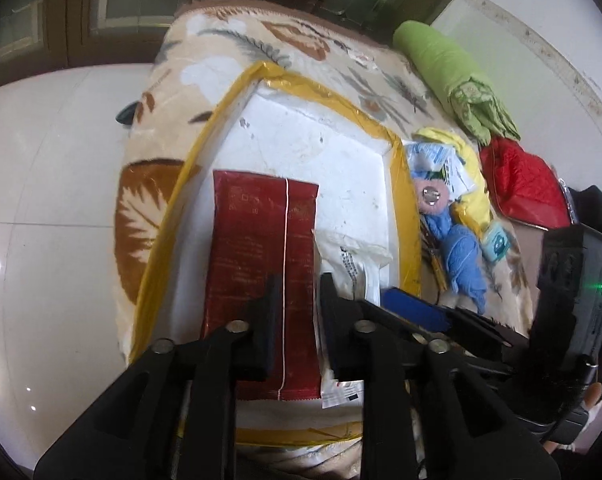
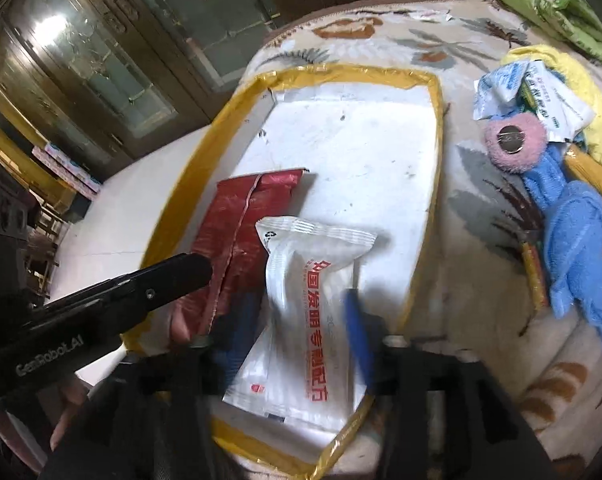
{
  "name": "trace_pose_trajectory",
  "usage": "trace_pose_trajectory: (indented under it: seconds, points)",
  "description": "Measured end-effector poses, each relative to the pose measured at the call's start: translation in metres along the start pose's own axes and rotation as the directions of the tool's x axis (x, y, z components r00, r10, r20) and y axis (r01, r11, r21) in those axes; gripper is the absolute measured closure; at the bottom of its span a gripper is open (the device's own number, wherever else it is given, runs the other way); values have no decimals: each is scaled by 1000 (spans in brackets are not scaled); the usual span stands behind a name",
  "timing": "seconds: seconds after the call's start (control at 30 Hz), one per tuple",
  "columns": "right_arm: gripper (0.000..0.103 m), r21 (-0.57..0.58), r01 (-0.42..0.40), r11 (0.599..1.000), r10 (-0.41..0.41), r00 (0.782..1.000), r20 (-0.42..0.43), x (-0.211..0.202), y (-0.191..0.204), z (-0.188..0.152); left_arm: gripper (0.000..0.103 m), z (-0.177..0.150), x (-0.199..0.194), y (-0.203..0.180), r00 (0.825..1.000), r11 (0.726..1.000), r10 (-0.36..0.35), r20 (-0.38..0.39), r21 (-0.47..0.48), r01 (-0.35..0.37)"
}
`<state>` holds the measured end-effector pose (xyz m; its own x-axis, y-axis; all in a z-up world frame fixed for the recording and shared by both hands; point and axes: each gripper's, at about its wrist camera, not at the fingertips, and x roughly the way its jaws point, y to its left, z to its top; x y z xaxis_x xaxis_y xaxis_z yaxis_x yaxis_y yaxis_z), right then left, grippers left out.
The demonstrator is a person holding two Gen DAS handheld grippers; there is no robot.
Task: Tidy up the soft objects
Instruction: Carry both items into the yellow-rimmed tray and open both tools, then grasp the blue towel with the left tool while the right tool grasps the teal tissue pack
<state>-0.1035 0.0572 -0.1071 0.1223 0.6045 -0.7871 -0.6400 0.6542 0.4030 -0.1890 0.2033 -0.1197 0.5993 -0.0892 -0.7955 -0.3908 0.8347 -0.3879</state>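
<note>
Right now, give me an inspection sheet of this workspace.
Surface: floral blanket under a white tray edged in yellow tape.
Job's things: red packet and white packet lie in the tray.
Clutter: blue cloth, pink round piece, small sachets, yellow cloth, green bundle, red fabric beside the tray.
Grippers: left gripper open over the red packet; right gripper open around the white packet.
Cables: nothing seen.
Surroundings: glass-fronted cabinet, pale floor.

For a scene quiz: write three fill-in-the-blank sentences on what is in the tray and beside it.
1. The white tray is edged with ____ tape.
2. Beside the white packet in the tray lies a ____ packet.
3. The pink fuzzy ring lies ____ the tray, on the blanket.

Missing words: yellow; red; outside
</note>
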Motion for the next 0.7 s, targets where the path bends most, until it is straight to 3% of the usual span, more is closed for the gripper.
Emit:
trace_pose_trajectory:
  seconds: [0.07,0.17,0.3,0.4,0.47,0.7]
  points:
    - [44,-7,-25,1000,25,999,28,-15,0,0,67,-3,-9,-5,999,1000,8,43,4,-8]
    - [43,-13,-51,999,51,996,69,-46,-9,-7,65,-7,-24,-22,994,1000,20,108,4,-20]
    - [43,-6,-44,999,45,991,125,-86,-39,-21,54,-17,-38,-65,984,996,38,176,75,-52]
    - [36,13,-29,1000,26,987,158,-113,-71,-29,45,-26,-35,-99,988,994,15,153,107,-32]
    - [23,45,-7,999,-2,984,179,-127,-95,-36,45,-29,-24,-112,993,994,-1,117,106,-11]
    - [22,134,40,990,-66,979,193,-155,-152,-44,45,-33,5,-160,999,992,-39,36,119,35]
